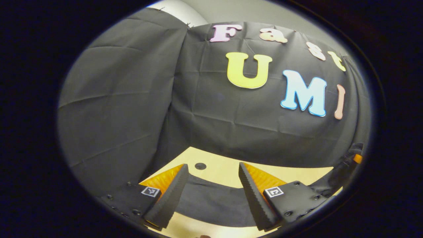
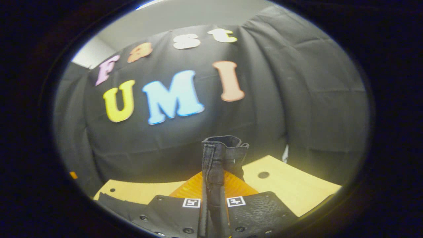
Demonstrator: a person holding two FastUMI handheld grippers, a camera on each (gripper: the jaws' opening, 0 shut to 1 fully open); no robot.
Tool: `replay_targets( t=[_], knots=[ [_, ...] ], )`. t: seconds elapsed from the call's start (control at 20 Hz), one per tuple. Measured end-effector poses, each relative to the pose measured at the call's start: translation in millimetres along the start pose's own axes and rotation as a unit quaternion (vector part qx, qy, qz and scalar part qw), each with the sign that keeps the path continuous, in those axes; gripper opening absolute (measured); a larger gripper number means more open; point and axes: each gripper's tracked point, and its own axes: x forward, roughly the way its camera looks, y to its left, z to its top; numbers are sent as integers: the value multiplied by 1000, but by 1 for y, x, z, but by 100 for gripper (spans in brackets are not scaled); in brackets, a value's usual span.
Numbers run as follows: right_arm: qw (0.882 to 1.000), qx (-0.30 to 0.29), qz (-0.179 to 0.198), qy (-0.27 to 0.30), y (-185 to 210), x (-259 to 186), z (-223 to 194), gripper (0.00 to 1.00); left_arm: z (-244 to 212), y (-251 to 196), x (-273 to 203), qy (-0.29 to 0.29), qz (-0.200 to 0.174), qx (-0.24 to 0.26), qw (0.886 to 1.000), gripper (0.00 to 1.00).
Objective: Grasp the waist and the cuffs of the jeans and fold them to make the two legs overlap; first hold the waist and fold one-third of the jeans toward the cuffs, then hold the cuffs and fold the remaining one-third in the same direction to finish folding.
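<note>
In the right gripper view, the right gripper (image 2: 214,195) has its jaws pressed together on a thick stitched edge of the dark denim jeans (image 2: 218,158). The pinched fold stands upright between the jaws, its long axis running straight ahead and up from the camera, and its top end rises above the pale wooden surface (image 2: 290,188) toward the black cloth wall (image 2: 297,99). More of the dark fabric lies flat on the surface at the lower left of that view.

In the left gripper view, the left gripper (image 1: 213,195) hovers with its jaws spread wide and nothing between them. Below, a broad band of the jeans (image 1: 211,201) lies flat, stretched crosswise on the surface (image 1: 221,168), running left to right beneath both jaws.
</note>
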Motion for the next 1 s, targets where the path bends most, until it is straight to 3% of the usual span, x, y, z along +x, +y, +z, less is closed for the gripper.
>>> replay_targets(
  t=[0.05, 0.25, 0.45, 0.65, 0.75, 0.85, 0.9, 1.0],
  knots=[
    [999, -14, 36, -3, 27, -3, -10, 10, 1, 3, -5, -3, 0, -3, 1000, 99],
    [983, -74, 165, 25, 126, 6, -85, 13, -5, 13, -29, -8, 6, -12, 1000, 99],
    [965, -151, 201, 77, 180, 39, -169, 14, -33, 34, -43, 13, 22, -27, 999, 99],
    [953, -179, 220, 109, 193, 40, -214, 17, -64, 63, -46, 41, 43, -78, 995, 97],
    [947, -184, 235, 116, 195, 31, -221, 26, -81, 81, -39, 62, 54, -126, 989, 97],
    [943, -185, 250, 118, 199, 24, -211, 46, -93, 94, -31, 80, 62, -182, 978, 99],
    [942, -186, 254, 115, 197, 15, -199, 77, -99, 102, -25, 87, 69, -206, 972, 99],
    [945, -187, 252, 91, 199, -2, -162, 87, -117, 118, -12, 110, 83, -251, 958, 99]
  ],
)
